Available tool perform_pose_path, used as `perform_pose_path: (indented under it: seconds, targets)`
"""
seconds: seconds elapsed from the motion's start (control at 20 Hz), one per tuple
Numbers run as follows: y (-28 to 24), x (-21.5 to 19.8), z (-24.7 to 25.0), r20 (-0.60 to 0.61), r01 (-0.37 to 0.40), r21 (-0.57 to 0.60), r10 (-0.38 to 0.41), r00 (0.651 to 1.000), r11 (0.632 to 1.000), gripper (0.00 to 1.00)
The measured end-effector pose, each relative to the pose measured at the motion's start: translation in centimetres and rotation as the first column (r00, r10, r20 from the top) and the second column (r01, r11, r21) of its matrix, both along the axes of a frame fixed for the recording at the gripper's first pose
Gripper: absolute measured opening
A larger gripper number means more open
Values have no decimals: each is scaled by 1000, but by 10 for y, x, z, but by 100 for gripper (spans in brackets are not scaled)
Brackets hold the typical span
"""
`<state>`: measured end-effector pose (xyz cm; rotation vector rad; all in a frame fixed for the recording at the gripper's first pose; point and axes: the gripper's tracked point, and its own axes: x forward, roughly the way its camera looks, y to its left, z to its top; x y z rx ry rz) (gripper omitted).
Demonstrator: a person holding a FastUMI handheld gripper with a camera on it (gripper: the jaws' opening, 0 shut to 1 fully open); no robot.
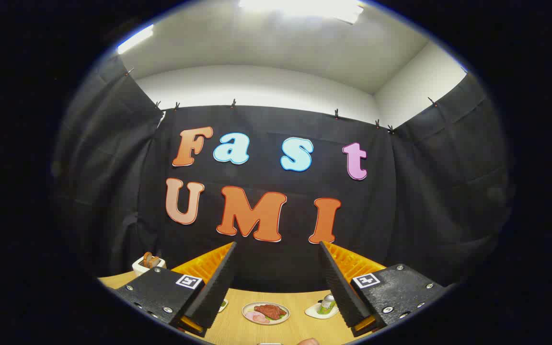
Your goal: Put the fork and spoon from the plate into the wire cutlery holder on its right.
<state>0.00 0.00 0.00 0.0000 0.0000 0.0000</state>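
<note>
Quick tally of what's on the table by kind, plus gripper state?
Plates with food: 1, plate between the fingers
Small dishes: 2, dish holding a can, dish edge by the other finger
Cans: 1, can
White containers: 1, container
Total: 5
Gripper open, holding nothing.

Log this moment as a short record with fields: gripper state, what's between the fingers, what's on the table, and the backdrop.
gripper: open, fingers spread wide, holding nothing
between fingers: plate of food on the wooden table
other items: can on a small white dish near the right finger; white container beyond the left finger
fork, spoon, holder: cannot tell
backdrop: black cloth wall
</note>
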Motion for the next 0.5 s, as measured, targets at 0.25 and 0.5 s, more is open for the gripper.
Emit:
perform_pose_path:
  seconds: [0.25, 0.5]
  targets:
    - [4, -1, -7, -11, -16, 7, 16, 1000, 1000, 98]
    - [16, 3, -9, -22, -47, 13, 47, 999, 999, 98]
